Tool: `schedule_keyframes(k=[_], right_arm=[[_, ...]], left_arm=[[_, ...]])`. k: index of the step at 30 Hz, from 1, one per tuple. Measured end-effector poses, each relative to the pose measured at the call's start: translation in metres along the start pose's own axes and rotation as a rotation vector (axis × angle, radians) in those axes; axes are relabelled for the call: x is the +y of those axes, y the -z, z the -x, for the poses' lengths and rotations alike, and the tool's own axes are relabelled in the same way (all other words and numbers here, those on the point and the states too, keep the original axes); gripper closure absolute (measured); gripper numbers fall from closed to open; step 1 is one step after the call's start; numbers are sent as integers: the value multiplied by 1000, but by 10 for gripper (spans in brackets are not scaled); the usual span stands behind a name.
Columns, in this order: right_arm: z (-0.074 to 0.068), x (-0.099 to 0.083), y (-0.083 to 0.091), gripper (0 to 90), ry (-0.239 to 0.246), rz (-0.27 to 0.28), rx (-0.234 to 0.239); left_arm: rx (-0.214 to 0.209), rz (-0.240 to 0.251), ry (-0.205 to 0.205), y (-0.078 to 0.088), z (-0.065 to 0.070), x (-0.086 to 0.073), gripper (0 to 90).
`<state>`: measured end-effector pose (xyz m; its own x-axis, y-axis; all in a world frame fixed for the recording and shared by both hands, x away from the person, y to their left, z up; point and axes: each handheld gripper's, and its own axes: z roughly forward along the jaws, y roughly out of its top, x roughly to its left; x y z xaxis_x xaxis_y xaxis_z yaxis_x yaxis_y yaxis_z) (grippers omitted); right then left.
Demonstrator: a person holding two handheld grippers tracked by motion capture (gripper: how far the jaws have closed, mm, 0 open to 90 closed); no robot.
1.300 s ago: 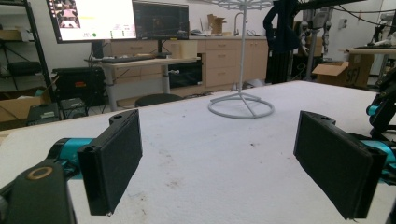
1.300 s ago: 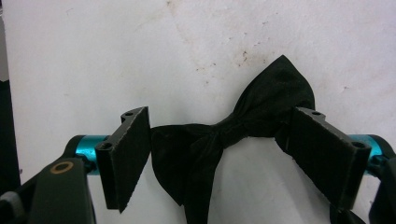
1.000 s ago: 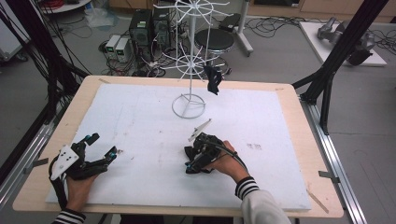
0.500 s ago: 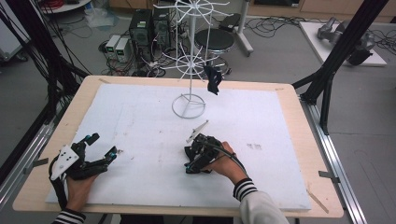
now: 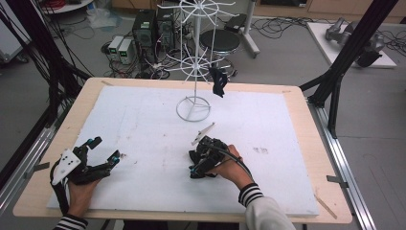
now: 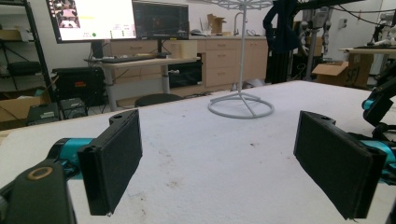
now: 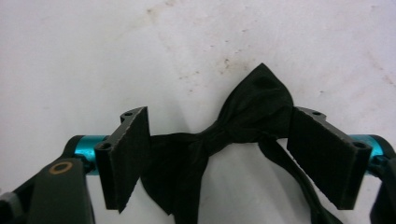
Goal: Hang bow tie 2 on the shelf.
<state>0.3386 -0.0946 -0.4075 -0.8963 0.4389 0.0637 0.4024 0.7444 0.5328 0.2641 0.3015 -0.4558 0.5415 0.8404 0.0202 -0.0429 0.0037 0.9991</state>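
your right gripper [image 7: 219, 158] straddles the black bow tie [image 7: 243, 116] lying on the bench [image 7: 70, 56], jaws spread, not pinching. close off-centre and you'll likely snag one wing. left gripper [image 6: 219, 158] hangs released.

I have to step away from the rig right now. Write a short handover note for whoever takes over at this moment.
Left gripper: open, holding nothing, resting on the white foam-covered table at its near left.
Right gripper: jaws open astride a black fabric bow tie that lies flat on the table; the pads do not visibly press on it.
White wire rotating display stand: upright at the table's far middle, with another black bow tie already hanging from it.
Done: one tie hung, it seems.
Left: probably close on the tie on the table, lift it and hang it on the stand.
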Motion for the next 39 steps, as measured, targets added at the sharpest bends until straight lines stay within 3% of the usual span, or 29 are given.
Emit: schedule_keyframes(k=[9, 15, 21, 30, 39], right_arm=[[2, 3, -9, 205, -32, -46, -57], [5, 2, -12, 227, -86, -64, -63], [6, 3, -14, 254, -106, -72, -63], [3, 4, -14, 258, -123, -78, -68], [0, 7, -17, 343, -101, -91, -67]], left_arm=[[0, 1, 1, 0, 0, 0, 158], [-1, 1, 1, 0, 0, 0, 158], [0, 1, 0, 0, 0, 0, 158], [0, 1, -1, 0, 0, 0, 158], [0, 1, 0, 0, 0, 0, 158]])
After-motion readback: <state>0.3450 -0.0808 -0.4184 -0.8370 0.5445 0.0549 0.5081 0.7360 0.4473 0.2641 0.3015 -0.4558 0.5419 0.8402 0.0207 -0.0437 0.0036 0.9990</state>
